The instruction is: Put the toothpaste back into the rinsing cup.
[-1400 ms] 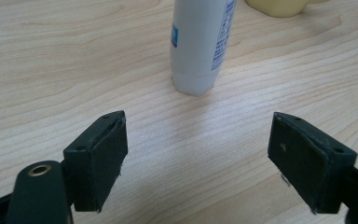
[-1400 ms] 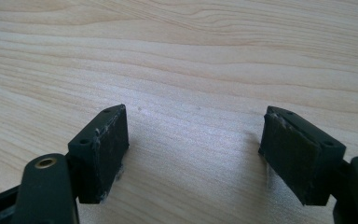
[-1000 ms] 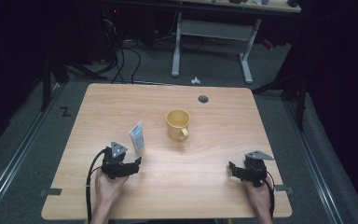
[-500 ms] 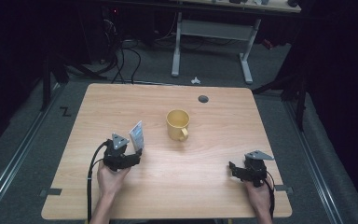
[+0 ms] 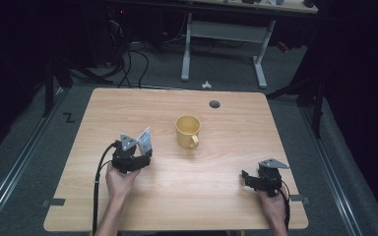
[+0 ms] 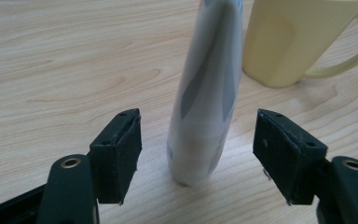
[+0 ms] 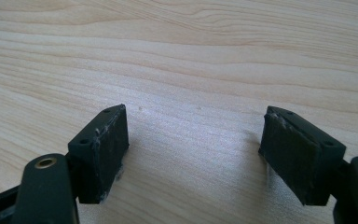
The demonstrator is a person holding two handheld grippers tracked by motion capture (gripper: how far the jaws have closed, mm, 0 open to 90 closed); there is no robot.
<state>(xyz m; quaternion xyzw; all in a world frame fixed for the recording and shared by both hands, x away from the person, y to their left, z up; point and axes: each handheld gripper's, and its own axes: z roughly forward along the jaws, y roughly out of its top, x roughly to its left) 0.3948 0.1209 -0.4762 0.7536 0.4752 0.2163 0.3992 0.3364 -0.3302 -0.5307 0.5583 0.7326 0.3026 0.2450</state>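
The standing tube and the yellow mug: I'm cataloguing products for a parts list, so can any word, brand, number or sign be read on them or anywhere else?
Tube: white with grey-blue patches, no lettering legible; too blurred.
Mug: plain yellow, no print visible.
Floor mark left of the table: a black sign shaped like "Z".
Left gripper and right gripper: no labels visible.

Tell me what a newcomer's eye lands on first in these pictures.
First the yellow mug near the middle of the wooden table, its handle turned toward the person. Just left of it stands a white and blue tube, upright between the jaws of the left hand-held gripper, which have just been closing but leave a gap on each side. The right hand-held gripper rests open over bare wood near the table's front right.
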